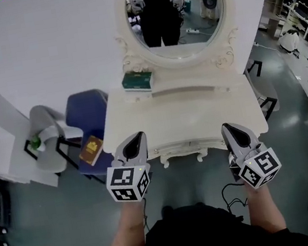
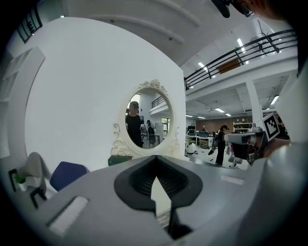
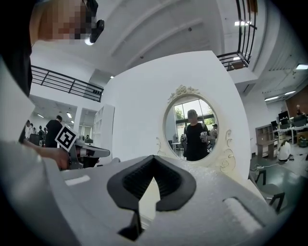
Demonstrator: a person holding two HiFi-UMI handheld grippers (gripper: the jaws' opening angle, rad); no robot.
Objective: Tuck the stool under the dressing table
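White bench (image 1: 187,114) is faced by the left claw (image 1: 139,135) and right claw (image 1: 225,128), both pressed together and empty just before its front edge, while the stool is seen nowhere, so it could be missed or the bench bumped by blind groping.

Shows left gripper (image 2: 155,162) with jaws pressed together, nothing between. Faces oval mirror (image 2: 149,117) in ornate cream frame; green box (image 2: 119,160) at its base, blue chair (image 2: 67,174) further left.
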